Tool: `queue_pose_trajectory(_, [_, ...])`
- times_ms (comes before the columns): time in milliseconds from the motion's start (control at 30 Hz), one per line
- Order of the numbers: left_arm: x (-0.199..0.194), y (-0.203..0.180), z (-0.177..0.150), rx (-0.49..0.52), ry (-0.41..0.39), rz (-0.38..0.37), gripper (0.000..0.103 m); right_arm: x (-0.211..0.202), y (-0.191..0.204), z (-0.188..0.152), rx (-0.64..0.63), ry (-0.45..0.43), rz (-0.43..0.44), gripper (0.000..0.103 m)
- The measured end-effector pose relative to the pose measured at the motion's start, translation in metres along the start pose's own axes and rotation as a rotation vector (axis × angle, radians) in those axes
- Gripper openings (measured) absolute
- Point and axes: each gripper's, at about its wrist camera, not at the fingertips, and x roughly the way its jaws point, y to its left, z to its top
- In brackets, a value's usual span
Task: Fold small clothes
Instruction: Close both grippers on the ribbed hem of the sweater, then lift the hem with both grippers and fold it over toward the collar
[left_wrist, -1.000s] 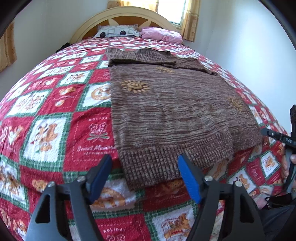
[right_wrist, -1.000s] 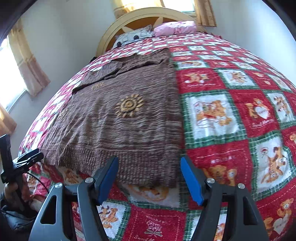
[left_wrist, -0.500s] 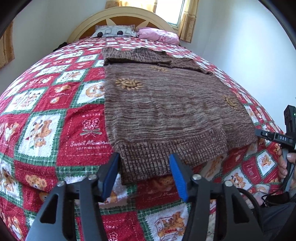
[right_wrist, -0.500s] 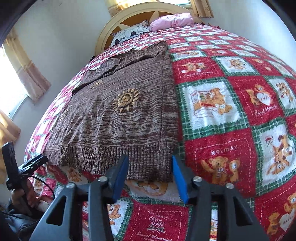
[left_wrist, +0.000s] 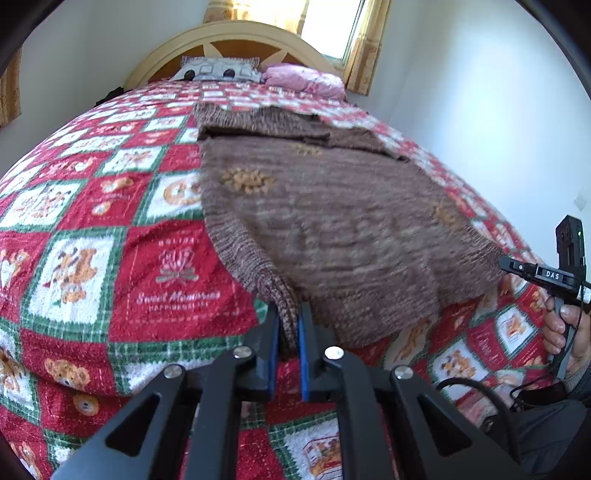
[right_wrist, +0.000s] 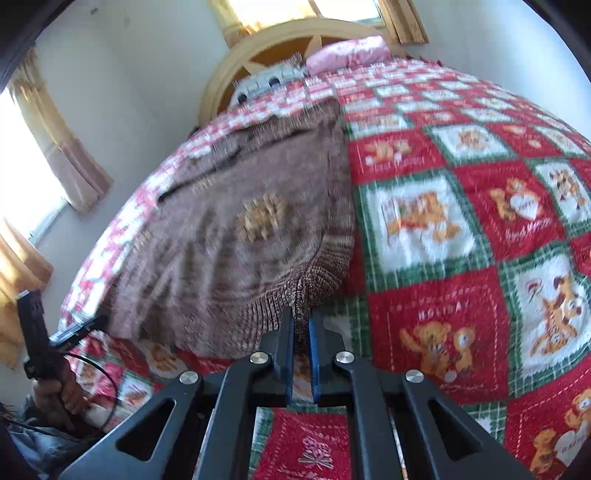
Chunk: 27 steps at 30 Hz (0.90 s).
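At the sweater (left_wrist: 351, 221) hem's two corners, each hand-held gripper (left_wrist: 287, 325) (right_wrist: 301, 325) pinches ribbing, open quilt (right_wrist: 461, 229) alongside.

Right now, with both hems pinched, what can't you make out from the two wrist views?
- Sweater knit and motifs: motion-blurred in both views.
- Sleeves and collar at its far end: folded under, left wrist view.
- Hem inside the left hand-held gripper and right hand-held gripper: hidden by their pads.
- Bedspread near edge: cut off by both frames.
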Motion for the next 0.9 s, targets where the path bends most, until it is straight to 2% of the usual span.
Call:
queue_pose_trajectory(133, [-0.016,0.005,0.016,-0.034,-0.060,-0.055,0.009,-0.022,0.006,0.013,0.004,-0.093,0.085,0.006])
queue_pose_trajectory(233, [-0.019,0.009,0.027,-0.047,-0.080,-0.076,0.009,-0.029,0.010,0.021,0.018,-0.130,0.120,0.006])
queue_pose_trajectory(433, [-0.016,0.014,0.055,-0.034,-0.127,-0.115,0.009,-0.024,0.014,0.052,0.040,-0.169,0.143,0.006])
queue_pose_trajectory(600, [-0.010,0.024,0.095,-0.050,-0.168,-0.141,0.009,-0.017,0.017,0.093,0.039,-0.201,0.151,0.005])
queue_pose_trajectory(767, [0.004,0.035,0.133,-0.051,-0.198,-0.121,0.009,-0.001,0.015,0.136,0.051,-0.214,0.150,0.005])
queue_pose_trajectory(900, [0.022,0.051,0.165,-0.092,-0.208,-0.113,0.009,0.016,0.013,0.173,0.076,-0.232,0.144,0.005])
